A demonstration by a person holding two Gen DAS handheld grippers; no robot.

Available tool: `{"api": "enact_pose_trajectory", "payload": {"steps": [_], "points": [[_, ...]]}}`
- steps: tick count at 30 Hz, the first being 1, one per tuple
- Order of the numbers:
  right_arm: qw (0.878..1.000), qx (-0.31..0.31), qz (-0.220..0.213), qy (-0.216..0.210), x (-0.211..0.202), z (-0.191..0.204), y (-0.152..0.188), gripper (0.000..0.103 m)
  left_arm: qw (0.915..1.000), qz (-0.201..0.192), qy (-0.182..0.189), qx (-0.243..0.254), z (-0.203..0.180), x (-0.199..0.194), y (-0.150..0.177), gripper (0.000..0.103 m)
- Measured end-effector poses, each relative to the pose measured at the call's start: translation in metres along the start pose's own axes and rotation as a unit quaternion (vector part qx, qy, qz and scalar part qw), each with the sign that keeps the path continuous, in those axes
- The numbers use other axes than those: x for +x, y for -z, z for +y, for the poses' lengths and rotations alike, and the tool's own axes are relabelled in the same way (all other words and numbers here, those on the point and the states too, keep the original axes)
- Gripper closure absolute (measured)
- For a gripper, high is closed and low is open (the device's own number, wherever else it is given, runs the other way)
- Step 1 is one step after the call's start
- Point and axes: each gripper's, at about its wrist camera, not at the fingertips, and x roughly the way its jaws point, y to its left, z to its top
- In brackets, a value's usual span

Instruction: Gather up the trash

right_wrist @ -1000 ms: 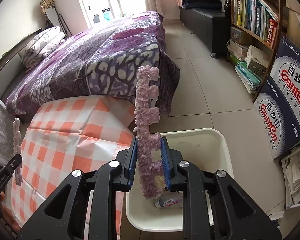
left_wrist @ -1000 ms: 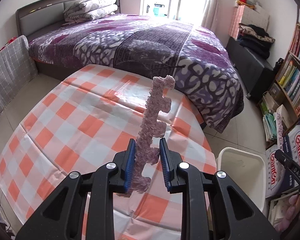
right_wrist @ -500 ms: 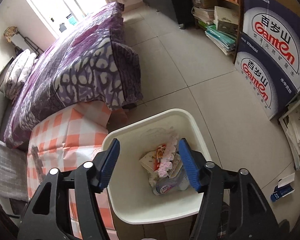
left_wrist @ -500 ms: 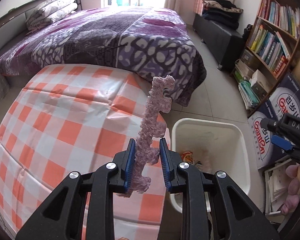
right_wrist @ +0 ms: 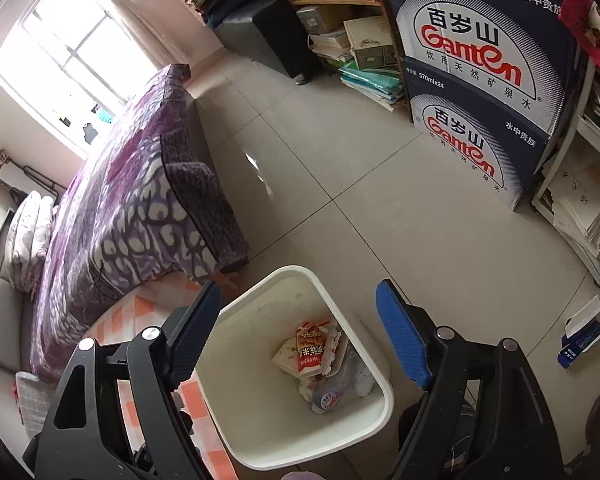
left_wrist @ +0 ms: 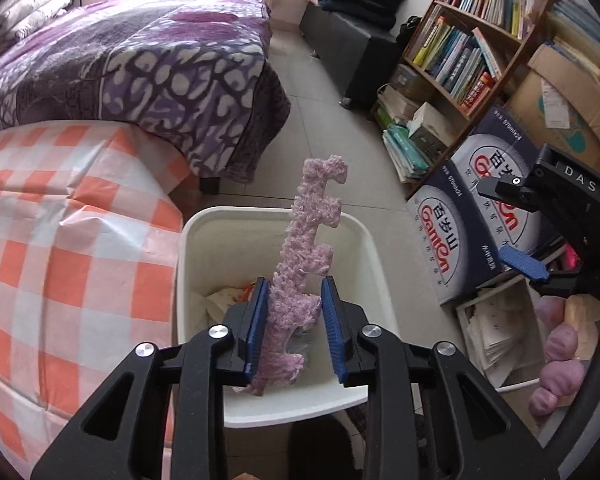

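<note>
Since a second ago the right gripper (right_wrist: 300, 336) has dropped its pink fuzzy strip; its jaws are opening, nothing between them. The left gripper (left_wrist: 293, 322) has swung from the checked tabletop (left_wrist: 60, 240) to above the white bin (left_wrist: 364, 236); its jaws are opening, the second strip (left_wrist: 304, 264) leaning on the left pad (release under way). Wrappers (right_wrist: 312, 350) lie inside; nothing blocks the drop.

A pink fuzzy strip (left_wrist: 304, 252) with notched tabs along one edge stands nearly upright, tilted a little, above a white bin (left_wrist: 364, 236). Its lower part lies between blue fingers (left_wrist: 258, 324), against the left one and with a gap to the right. The bin (right_wrist: 380, 372) stands on the tiled floor beside a checkered worktop. At its bottom lie a red-and-white snack wrapper (right_wrist: 310, 348), crumpled paper and a plastic bottle (right_wrist: 332, 398).
</note>
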Motion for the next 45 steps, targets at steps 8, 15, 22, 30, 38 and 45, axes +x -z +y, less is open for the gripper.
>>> {"api": "enact_pose_trajectory", "payload": {"steps": [8, 15, 22, 30, 38, 45], "points": [[0.999, -0.004, -0.040, -0.001, -0.016, 0.001, 0.002, 0.014, 0.9971, -0.039, -0.062, 0.020, -0.002, -0.016, 0.005, 0.030], [0.985, -0.118, -0.125, 0.024, -0.047, 0.043, 0.039, 0.007, 0.9648, -0.166, -0.201, 0.033, 0.015, -0.082, 0.018, 0.009], [0.965, -0.195, -0.177, 0.022, -0.074, 0.073, 0.095, 0.007, 0.9287, -0.238, -0.281, -0.046, 0.059, -0.146, 0.045, 0.007], [0.945, -0.277, -0.176, -0.009, -0.084, 0.096, 0.152, 0.007, 0.9235, -0.212, -0.299, -0.113, 0.093, -0.166, 0.084, 0.007], [0.931, -0.308, -0.195, -0.014, -0.084, 0.107, 0.173, 0.007, 0.9194, -0.211, -0.308, -0.125, 0.101, -0.168, 0.092, 0.007], [0.932, -0.311, -0.184, -0.021, -0.081, 0.107, 0.174, 0.007, 0.9191, -0.210, -0.311, -0.121, 0.101, -0.167, 0.092, 0.007]]}}
